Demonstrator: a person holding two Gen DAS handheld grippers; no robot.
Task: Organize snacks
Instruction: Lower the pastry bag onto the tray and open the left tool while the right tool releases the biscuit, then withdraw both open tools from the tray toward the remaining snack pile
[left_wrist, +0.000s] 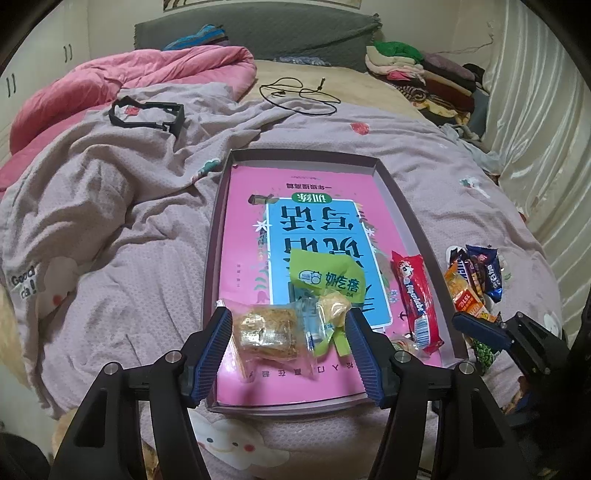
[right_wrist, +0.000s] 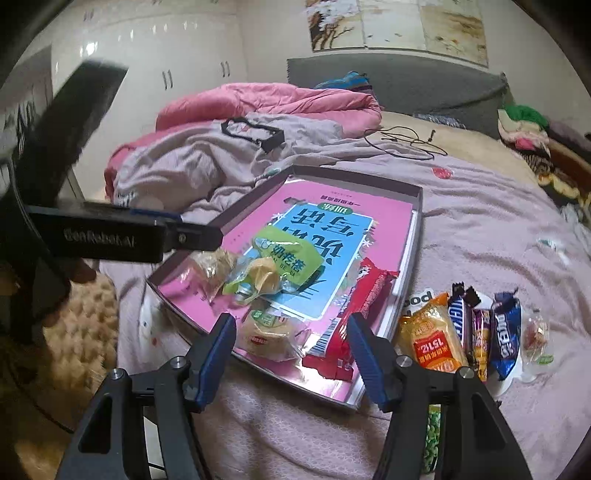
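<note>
A shallow box (left_wrist: 406, 221) (right_wrist: 417, 236) with a pink book inside lies on the bed. In it are a clear-wrapped pastry (left_wrist: 267, 332) (right_wrist: 212, 267), a green-wrapped snack (left_wrist: 325, 277) (right_wrist: 291, 254), a red wafer bar (left_wrist: 417, 295) (right_wrist: 365, 291) and a yellow cake pack (right_wrist: 269, 336). My left gripper (left_wrist: 290, 332) is open, its fingers either side of the pastry and green snack. My right gripper (right_wrist: 291, 336) is open above the box's near edge, over the cake pack and red bar. Loose snacks (right_wrist: 465, 336) (left_wrist: 476, 280) lie right of the box.
The bed has a rumpled lilac cover (left_wrist: 110, 221), a pink duvet (left_wrist: 110, 81), a black frame (left_wrist: 147, 114), a black cable (left_wrist: 295, 92) and folded clothes (left_wrist: 417, 70) at the far right. A green pea packet (right_wrist: 434, 443) lies near the right gripper.
</note>
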